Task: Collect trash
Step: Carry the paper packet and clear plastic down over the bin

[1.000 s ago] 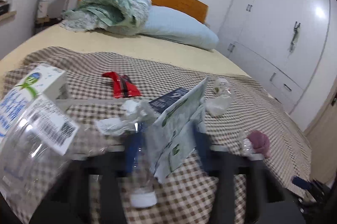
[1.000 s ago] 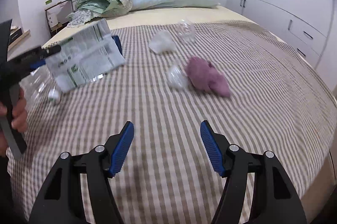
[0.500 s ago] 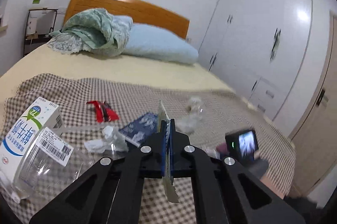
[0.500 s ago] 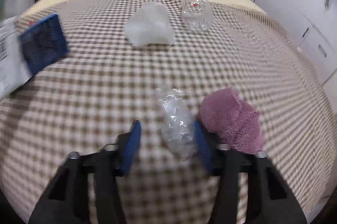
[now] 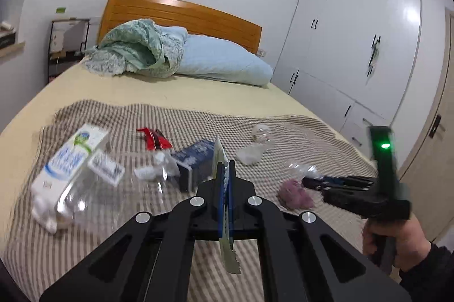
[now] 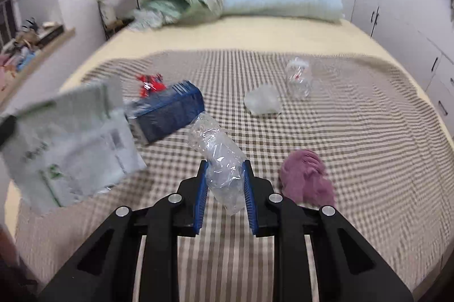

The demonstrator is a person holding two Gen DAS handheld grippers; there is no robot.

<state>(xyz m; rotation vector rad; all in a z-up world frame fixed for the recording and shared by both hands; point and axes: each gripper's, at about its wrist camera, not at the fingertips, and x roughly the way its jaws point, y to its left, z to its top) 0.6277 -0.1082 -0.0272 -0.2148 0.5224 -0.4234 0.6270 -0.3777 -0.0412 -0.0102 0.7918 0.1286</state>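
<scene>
1. On the checked blanket spread over the bed, taken as landmark for every entry below: scattered trash.
2. Left gripper: blue pads pressed together, clamping a flat white-and-green packet seen edge-on, raised above the blanket's near-left part. The right wrist view shows the same packet broadside and blurred.
3. Right gripper: pads closed against a crumpled clear plastic bottle, held above the blanket's near middle. The left wrist view shows this gripper low over the blanket's right side, with the person's hand on its grip.
4. Purple cloth lump: lying on the blanket, just right of the held bottle.
5. Dark blue carton: on the blanket's left half, beyond the packet.
6. Red wrapper: on the blanket just behind the blue carton.
7. Clear crumpled cup and whitish plastic wad: near each other toward the blanket's far right.
8. White milk carton: at the blanket's left edge, touching a large clear container with a barcode label.
9. White tissue wad: on the blanket between the container and the blue carton.
</scene>
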